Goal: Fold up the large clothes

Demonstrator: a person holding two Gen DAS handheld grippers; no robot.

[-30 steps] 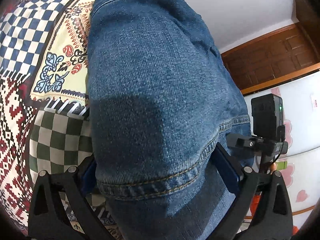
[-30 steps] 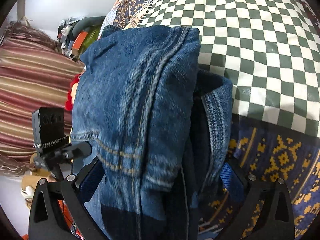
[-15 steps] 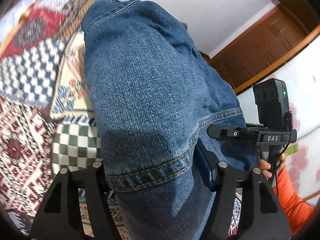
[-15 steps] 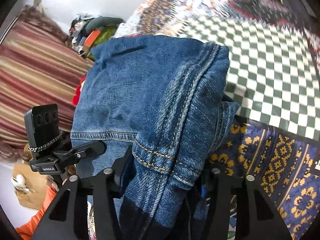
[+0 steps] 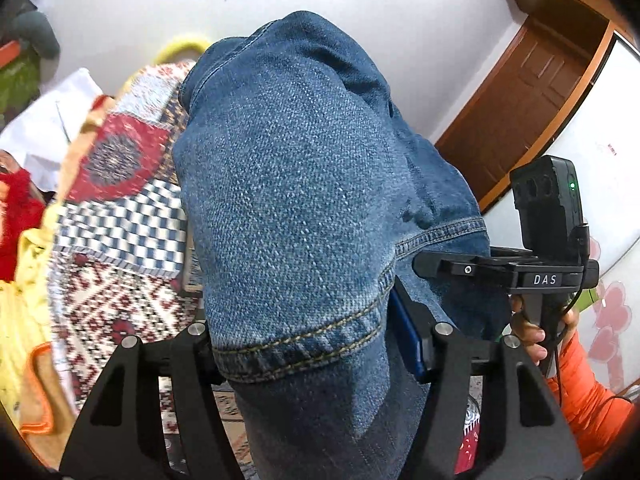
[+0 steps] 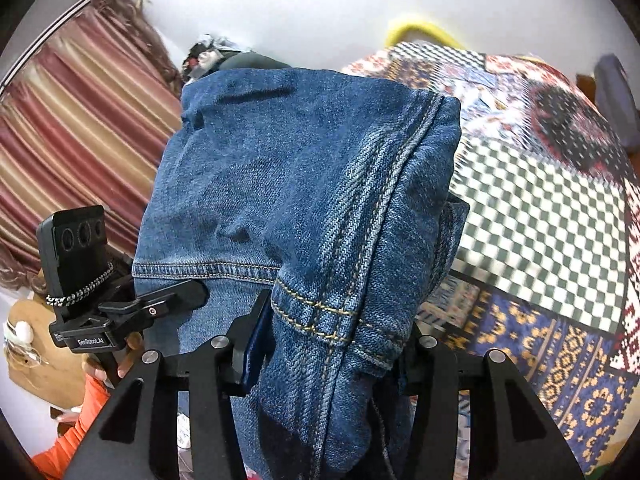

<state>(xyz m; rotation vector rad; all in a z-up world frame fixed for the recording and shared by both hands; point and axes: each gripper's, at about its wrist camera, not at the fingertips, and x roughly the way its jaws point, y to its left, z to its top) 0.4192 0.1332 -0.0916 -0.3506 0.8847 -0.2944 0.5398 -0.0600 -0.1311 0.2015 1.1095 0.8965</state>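
A pair of blue jeans point(image 5: 288, 200) fills the middle of the left wrist view, its hemmed leg end bunched between my fingers. My left gripper point(image 5: 304, 340) is shut on that hem, which hangs lifted above the bed. In the right wrist view the jeans point(image 6: 280, 184) show a double-stitched seam and a second hem. My right gripper point(image 6: 332, 340) is shut on that thick fold. The blue pads point(image 6: 256, 344) press into the denim. Each view shows the other gripper's black camera block point(image 5: 548, 200) point(image 6: 76, 240) close alongside, held by a hand point(image 5: 528, 332) in an orange sleeve point(image 5: 592, 400).
A patchwork bed cover point(image 5: 120, 264) point(image 6: 540, 240) lies below the jeans. Yellow and red cloths point(image 5: 20, 272) sit at the left edge. A striped curtain point(image 6: 80, 120) hangs at the left, a wooden door point(image 5: 540, 80) and a white cabinet with pink hearts point(image 5: 612, 312) stand at the right.
Both grippers went from wide around the denim to shut on it, then rose with the jeans. The bed dropped lower in both views and more wall shows.
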